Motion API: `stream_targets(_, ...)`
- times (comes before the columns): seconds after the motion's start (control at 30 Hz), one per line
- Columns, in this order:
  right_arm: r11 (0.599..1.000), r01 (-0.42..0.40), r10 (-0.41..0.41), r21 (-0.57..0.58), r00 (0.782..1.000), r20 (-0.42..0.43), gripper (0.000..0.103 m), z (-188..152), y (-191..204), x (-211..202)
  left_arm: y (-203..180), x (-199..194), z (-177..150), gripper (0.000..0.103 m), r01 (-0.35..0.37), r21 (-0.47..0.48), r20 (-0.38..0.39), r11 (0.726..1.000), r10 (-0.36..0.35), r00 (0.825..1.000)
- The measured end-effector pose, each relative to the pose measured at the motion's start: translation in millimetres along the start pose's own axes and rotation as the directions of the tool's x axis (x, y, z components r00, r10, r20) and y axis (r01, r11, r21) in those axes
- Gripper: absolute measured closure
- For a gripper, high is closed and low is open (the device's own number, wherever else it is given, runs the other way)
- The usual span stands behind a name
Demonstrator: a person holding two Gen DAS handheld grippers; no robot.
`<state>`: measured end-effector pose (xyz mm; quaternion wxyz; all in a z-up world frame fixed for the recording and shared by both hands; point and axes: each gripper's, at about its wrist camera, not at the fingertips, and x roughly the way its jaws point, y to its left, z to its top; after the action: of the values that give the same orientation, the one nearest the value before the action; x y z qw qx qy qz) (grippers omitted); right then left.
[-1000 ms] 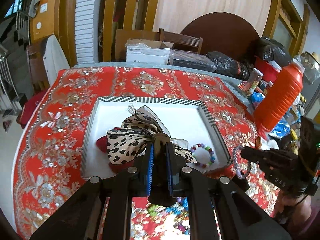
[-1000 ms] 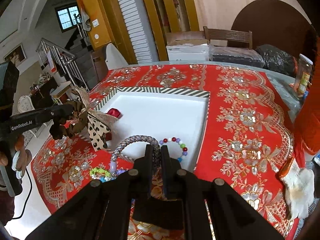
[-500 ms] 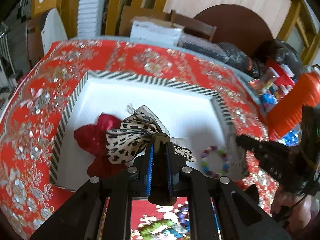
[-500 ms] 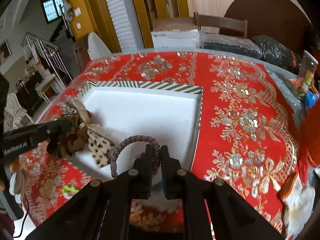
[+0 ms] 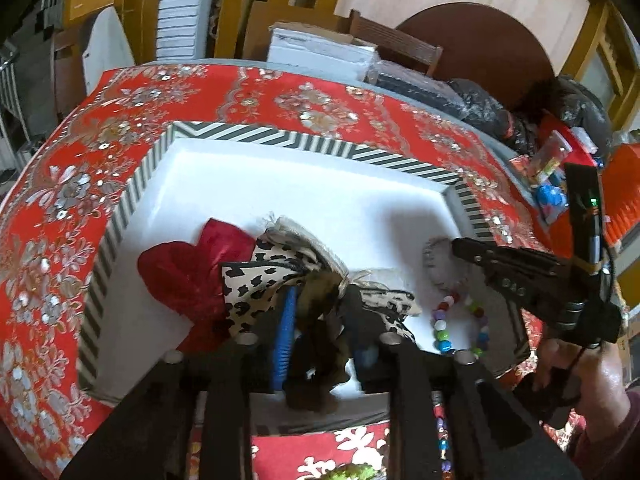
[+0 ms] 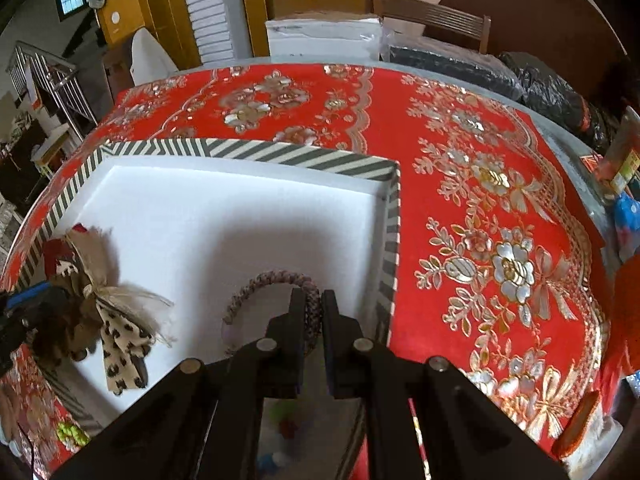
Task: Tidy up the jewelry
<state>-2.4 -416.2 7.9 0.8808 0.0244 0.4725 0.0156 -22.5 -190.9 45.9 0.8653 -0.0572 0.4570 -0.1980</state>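
1. We see the leopard-print bow (image 5: 256, 284) lying between the fingers of our left gripper (image 5: 324, 320). Its dark knot sits in the gap, and its printed wings spread over the white floor of the striped box (image 5: 280, 138).
2. Our left fingers are opening; the blue pad (image 5: 285, 334) stands clear of the knot, so the bow is no longer pinched.
3. Our right gripper (image 6: 312, 316) has its fingers nearly together, clamped on the braided bracelet (image 6: 256, 286). The loop arches away from the tips over the box floor, near the right wall.
4. A red flower piece (image 5: 188, 268) lies just left of the bow, touching it.
5. A coloured bead bracelet (image 5: 460, 326) lies in the box beside the bow's right wing.
6. The box rests on a surface under a red floral cloth (image 6: 480, 220).
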Motion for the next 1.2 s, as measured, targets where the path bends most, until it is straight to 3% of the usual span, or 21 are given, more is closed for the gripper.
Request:
stream_targets(0.17,1.000,-0.012,0.012,-0.008,1.000,0.016,0.073,-2.8,2.6,-8.3,-2.8,-5.2,-0.4,0.077,-0.014,0.013,0.015,1.000,0.014,1.000)
stream_targets(0.4,0.998,-0.057,0.056,0.014,0.998,0.032,0.070,-15.3,1.0,-29.6,-13.4,-20.8,-5.7,0.077,-0.052,0.057,0.047,0.997,0.049,0.998)
stream_targets(0.83,0.994,-0.101,0.105,-0.041,0.988,0.110,0.052,-41.9,15.3,-107.6,-27.4,-54.8,-20.5,0.077,-0.110,0.107,0.104,0.988,0.099,0.990)
stream_targets(1.2,0.993,-0.104,0.109,-0.048,0.988,0.113,0.044,-102.8,3.7,-154.9,-22.0,-97.7,-46.3,0.077,-0.066,0.086,0.097,0.994,0.058,0.994)
